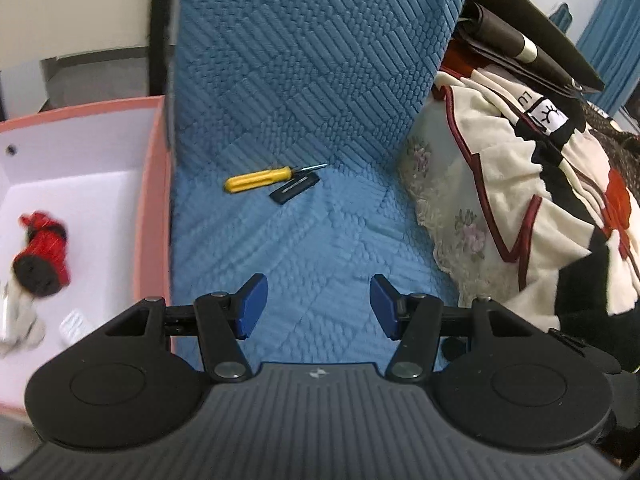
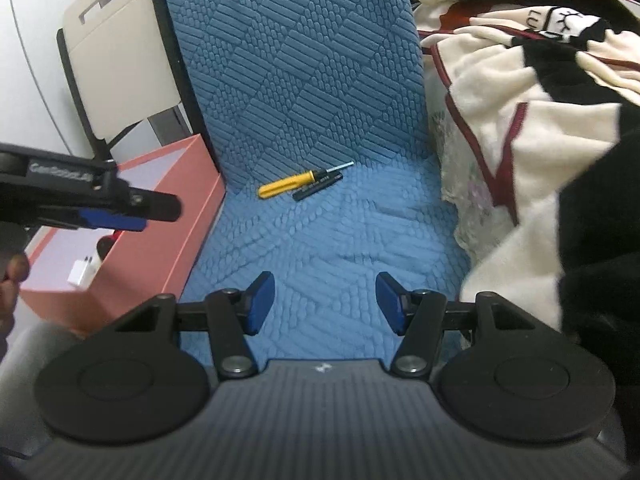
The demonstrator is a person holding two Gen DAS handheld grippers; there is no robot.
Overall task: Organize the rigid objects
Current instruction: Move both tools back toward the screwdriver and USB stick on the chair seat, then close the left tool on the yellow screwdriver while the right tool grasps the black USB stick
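Both cams ride on the tongs, angled down at the blue seat cushion from close up. Both catch the yellow screwdriver around 12 o'clock, and the right one sees the pink box at 9.

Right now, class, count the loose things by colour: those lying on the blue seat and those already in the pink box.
Yellow: 1, the screwdriver on the blue seat
Black: 1, the flat bar beside it
Red: 1, the bundle in the pink box
White: 1, the charger plug in the box
Total: 4
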